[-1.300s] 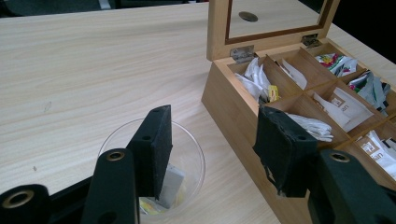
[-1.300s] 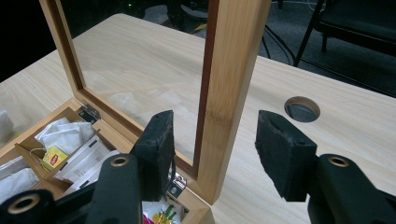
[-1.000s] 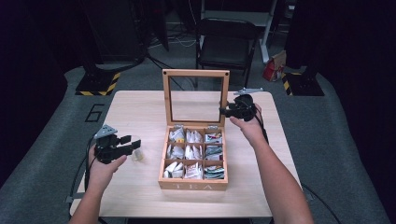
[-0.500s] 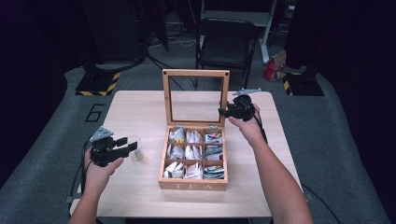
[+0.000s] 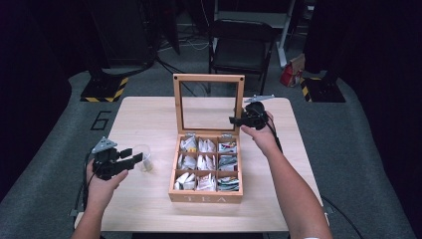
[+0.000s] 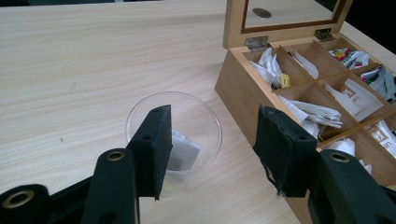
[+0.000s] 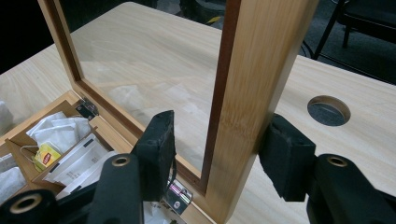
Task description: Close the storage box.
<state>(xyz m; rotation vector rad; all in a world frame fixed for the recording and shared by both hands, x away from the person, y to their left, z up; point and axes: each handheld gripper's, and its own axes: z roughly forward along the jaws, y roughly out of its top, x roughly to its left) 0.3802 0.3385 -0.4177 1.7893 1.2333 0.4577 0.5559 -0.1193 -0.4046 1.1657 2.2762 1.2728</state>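
Right gripper (image 7: 215, 154) clamped the upright lid (image 7: 254, 93) of the tea box (image 5: 205, 191), frame between its pads. Left gripper (image 6: 210, 149) hung open just behind the cup (image 6: 173, 137). Teabag (image 6: 183, 151) already sat in the cup; lid not yet closed.

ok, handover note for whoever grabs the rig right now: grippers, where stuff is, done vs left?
Left gripper: open, jaws either side of the clear cup, not pressing it. A tea bag already lies in the cup.
Right gripper: jaws straddle the right side rail of the lid; whether the pads press it, I cannot tell.
Tea box: open mid-table, lid upright, compartments full of tea bags.
Done: box opened, bag in cup.
Left, probably: swing the lid shut, then let go.
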